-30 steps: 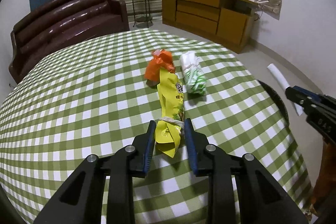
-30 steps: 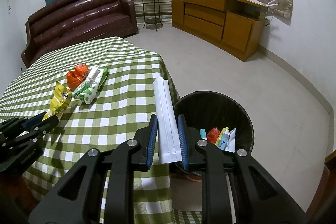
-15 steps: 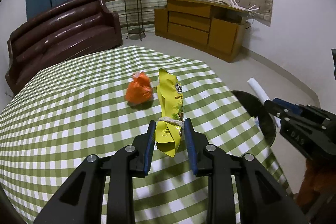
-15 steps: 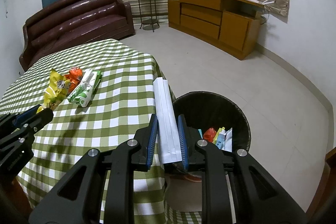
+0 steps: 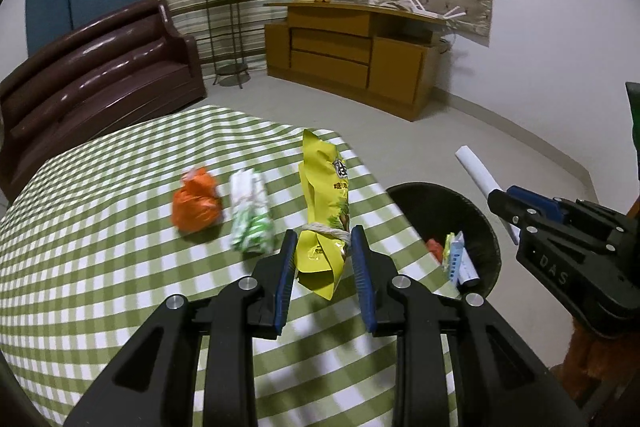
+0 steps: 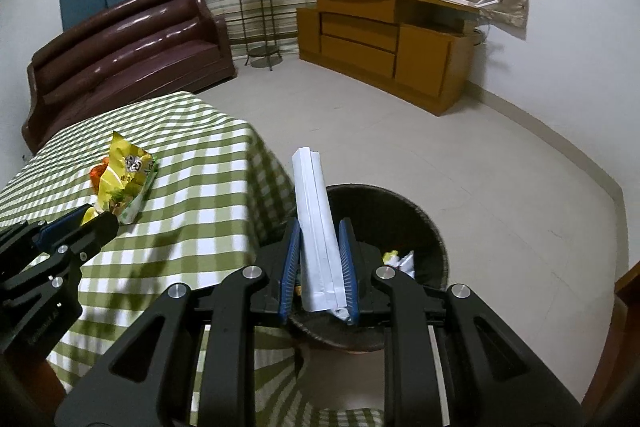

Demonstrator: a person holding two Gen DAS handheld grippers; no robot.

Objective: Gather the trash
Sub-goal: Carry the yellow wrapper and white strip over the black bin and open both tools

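Observation:
My left gripper (image 5: 323, 261) is shut on a yellow snack bag (image 5: 325, 211) tied with string and holds it above the table's right edge. An orange crumpled bag (image 5: 196, 206) and a green-and-white wrapper (image 5: 252, 219) lie on the green checked tablecloth (image 5: 100, 267). My right gripper (image 6: 319, 265) is shut on a folded white paper packet (image 6: 316, 223) above the black trash bin (image 6: 404, 215), which holds several pieces of trash. The bin (image 5: 476, 227) also shows in the left wrist view, to the right of the table.
A brown sofa (image 5: 92, 75) stands behind the table. A wooden cabinet (image 5: 352, 55) and a plant stand (image 5: 224, 27) are along the far wall. Tiled floor (image 6: 480, 155) lies around the bin.
My left gripper has carried the yellow bag up and to the right, toward the bin. My right gripper with the white packet has moved closer over the bin.

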